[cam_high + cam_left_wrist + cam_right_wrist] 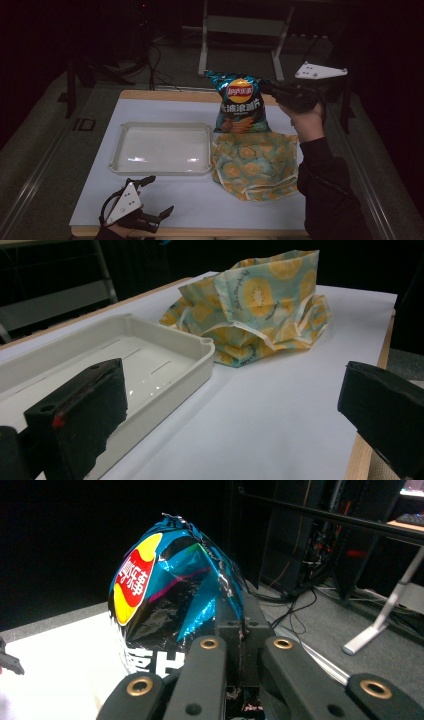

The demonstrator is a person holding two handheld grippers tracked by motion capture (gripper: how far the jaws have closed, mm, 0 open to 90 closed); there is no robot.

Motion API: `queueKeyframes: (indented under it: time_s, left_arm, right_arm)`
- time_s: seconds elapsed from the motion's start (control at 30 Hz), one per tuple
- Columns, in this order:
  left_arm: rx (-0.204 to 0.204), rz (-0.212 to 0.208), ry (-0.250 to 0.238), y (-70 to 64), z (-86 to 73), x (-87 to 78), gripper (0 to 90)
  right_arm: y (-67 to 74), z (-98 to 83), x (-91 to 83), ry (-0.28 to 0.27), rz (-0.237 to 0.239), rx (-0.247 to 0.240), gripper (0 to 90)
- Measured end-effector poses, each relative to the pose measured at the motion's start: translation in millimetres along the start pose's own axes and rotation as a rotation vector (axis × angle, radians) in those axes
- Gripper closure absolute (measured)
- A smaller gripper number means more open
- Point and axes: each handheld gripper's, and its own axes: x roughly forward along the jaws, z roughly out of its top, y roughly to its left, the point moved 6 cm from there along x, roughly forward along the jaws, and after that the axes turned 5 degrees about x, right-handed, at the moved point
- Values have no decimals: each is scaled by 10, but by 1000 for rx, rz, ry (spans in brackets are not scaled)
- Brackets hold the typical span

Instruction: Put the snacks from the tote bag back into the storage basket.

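A blue crisp bag (240, 102) with a red and yellow logo hangs upright over the far middle of the table. My right gripper (267, 89) is shut on its upper right edge. In the right gripper view the crinkled foil of the crisp bag (165, 590) is pinched between the jaws of that gripper (240, 622). Just below the crisp bag lies a crumpled cloth bag (255, 162) printed with yellow fruit slices. At the near left corner my left gripper (159, 196) stands open with nothing between its jaws. The left gripper (235, 405) looks toward the cloth bag (260, 305).
An empty white tray (160, 125) sits left of the cloth bag on the white table sheet (200, 200); its rim (200, 347) is close to my left jaw. Cables and a metal stand (202, 50) are on the floor beyond the table.
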Motion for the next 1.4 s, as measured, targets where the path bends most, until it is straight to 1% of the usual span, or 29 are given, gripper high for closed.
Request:
queueKeyframes:
  time_s: [0.17,0.2,0.37,0.6,0.67,0.7,0.77,0.83,0.97,1.07,1.1,1.13,1.3,1.4]
  left_arm:
    - [-1,3,-8,-2,9,-7,1]
    - [-1,4,-9,-4,11,-8,1]
    - [4,1,-7,-8,10,-11,1]
    - [6,8,-12,-3,15,-26,1]
    - [6,9,-9,-4,12,-26,1]
    - [2,3,-5,-9,7,-22,1]
    - [9,-4,4,-18,-4,-12,1]
    - [20,3,8,-20,-4,-9,1]
    - [12,16,-7,-11,4,-45,0]
    - [12,20,-8,-11,1,-71,1]
    - [13,20,-8,-12,1,-76,1]
    - [15,21,-8,-13,1,-80,1]
    - [15,24,-6,-25,-2,-92,1]
    - [15,26,-2,-33,-7,-109,1]
  right_arm:
    - [81,39,91,-14,5,-1,900]
    - [132,56,151,-13,14,-6,900]
    - [252,94,289,-10,34,-10,900]
    - [426,142,475,-23,65,-7,900]
    - [486,163,535,-25,75,-12,900]
    - [517,173,564,-24,74,-17,900]
    - [575,187,624,-23,84,-24,900]
    - [629,199,682,-29,97,-18,900]
    - [749,218,807,-37,114,-17,900]
    - [836,234,903,-44,130,-13,900]
    - [869,237,937,-44,142,-10,900]
    - [896,238,971,-45,142,-13,900]
    - [1027,215,1139,-46,172,-7,900]
    - [1088,186,1241,-46,189,5,900]
